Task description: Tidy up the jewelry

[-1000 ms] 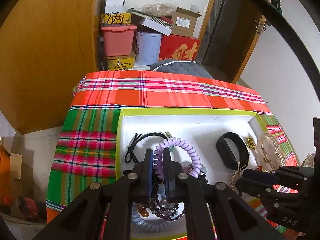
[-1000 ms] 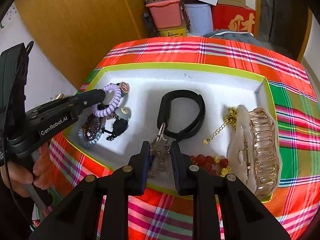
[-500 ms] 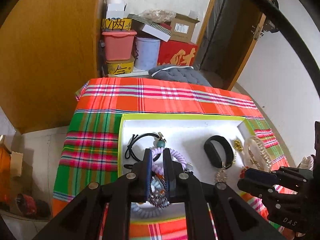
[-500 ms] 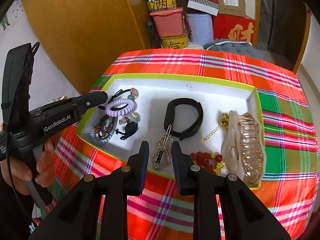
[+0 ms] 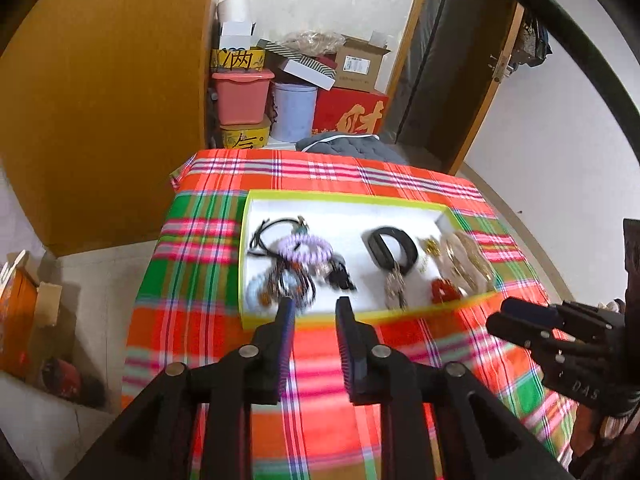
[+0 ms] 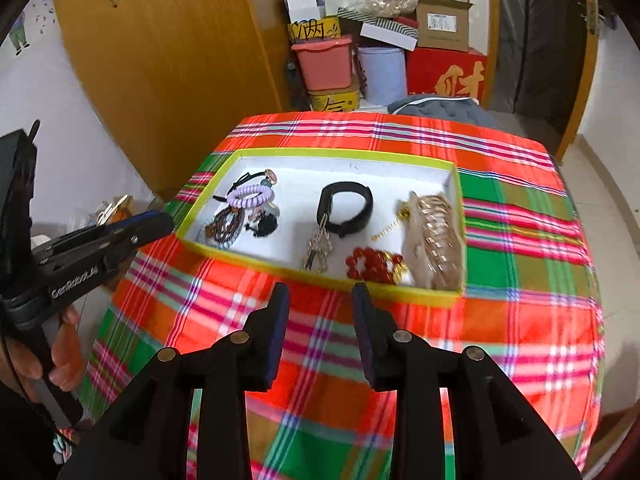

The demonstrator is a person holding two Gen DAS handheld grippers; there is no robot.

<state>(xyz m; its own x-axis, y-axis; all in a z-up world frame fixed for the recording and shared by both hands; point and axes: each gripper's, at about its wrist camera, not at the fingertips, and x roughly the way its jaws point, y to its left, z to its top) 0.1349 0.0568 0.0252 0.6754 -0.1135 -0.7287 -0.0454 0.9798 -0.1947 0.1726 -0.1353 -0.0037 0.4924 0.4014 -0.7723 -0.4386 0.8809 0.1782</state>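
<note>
From the left wrist, the left gripper [image 5: 313,312] hung over bare plaid cloth [image 5: 224,264] short of the tray [image 5: 344,197]'s near rim, its fingers just parted and empty; the jewelry [image 5: 298,246] lay inside. From the right wrist, the right gripper [image 6: 321,296] had likewise just spread, empty, before the tray's front edge on the worktop; a wooden wardrobe [image 6: 168,64] stood behind.
</note>
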